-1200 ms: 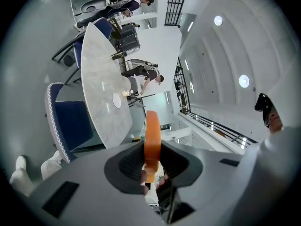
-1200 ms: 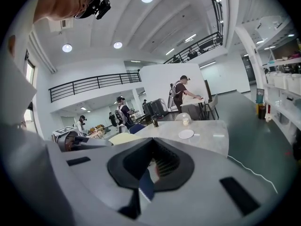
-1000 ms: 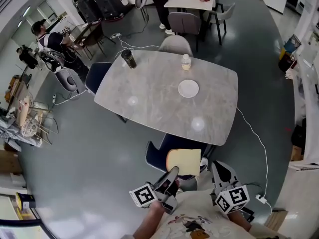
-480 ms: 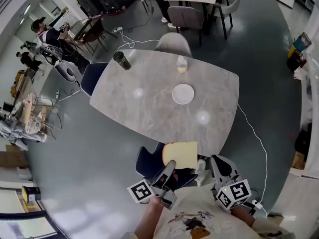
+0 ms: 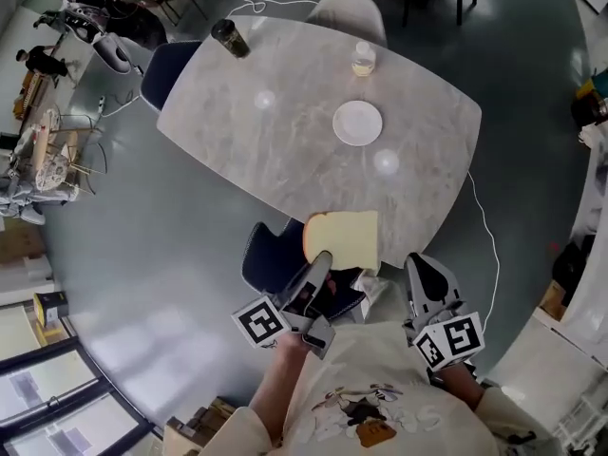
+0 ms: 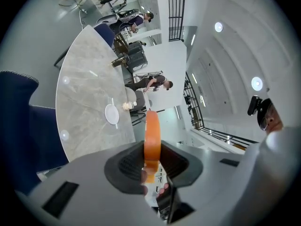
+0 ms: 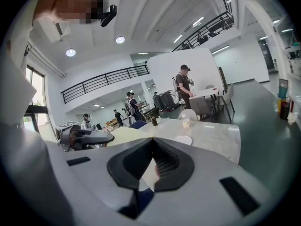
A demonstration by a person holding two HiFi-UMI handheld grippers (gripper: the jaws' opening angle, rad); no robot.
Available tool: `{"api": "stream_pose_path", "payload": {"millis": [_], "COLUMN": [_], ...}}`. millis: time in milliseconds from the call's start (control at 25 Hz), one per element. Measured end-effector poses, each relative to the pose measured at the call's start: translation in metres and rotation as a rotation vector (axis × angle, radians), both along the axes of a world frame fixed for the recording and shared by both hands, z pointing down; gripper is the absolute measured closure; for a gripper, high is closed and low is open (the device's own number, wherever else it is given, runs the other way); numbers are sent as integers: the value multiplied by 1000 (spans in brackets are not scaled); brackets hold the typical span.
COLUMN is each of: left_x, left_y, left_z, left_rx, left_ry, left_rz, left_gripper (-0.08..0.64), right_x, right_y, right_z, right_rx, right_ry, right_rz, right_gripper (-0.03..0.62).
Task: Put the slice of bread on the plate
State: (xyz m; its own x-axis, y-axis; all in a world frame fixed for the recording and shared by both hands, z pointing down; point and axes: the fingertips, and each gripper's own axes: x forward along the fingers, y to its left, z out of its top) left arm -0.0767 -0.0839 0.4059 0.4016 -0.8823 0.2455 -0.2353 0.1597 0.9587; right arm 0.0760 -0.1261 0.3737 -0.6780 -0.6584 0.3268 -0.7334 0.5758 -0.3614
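Note:
A pale slice of bread (image 5: 342,238) with a tan crust is held level in my left gripper (image 5: 321,257), above the near edge of the grey marble table (image 5: 285,150). In the left gripper view the slice (image 6: 152,126) stands edge-on, pinched between the two pads. The white plate (image 5: 357,123) lies bare toward the table's far right; it is small in the left gripper view (image 6: 112,114) and the right gripper view (image 7: 183,140). My right gripper (image 5: 418,262) hangs to the right of the bread, shut with nothing in it (image 7: 153,141).
A dark blue chair (image 5: 275,264) stands tucked at the table's near edge under the bread. A small bottle (image 5: 362,58) and a dark cup (image 5: 229,38) stand along the far side. A grey chair (image 5: 347,8) sits beyond. A white cable (image 5: 484,245) runs across the floor on the right.
Both grippers and the bread have advanced toward the table; the slice now overlaps its near edge. The table and plate fill more of the head view. Neither gripper's jaws changed.

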Motion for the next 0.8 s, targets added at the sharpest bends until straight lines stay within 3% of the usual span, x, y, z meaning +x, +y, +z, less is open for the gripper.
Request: {"api": "stream_pose_path", "payload": {"millis": [320, 800], "left_x": [-18, -32], "left_y": [-41, -128], "left_z": [25, 80], "left_rx": [7, 17], "left_ry": [14, 72], "left_rz": [-22, 43], "left_gripper": [460, 460], "right_x": [-25, -58], "right_y": [-32, -87], "right_z": [15, 71], "right_rx": [57, 79], "right_ry": [55, 164], "right_rz": [-89, -154], "right_gripper": [588, 588]}}
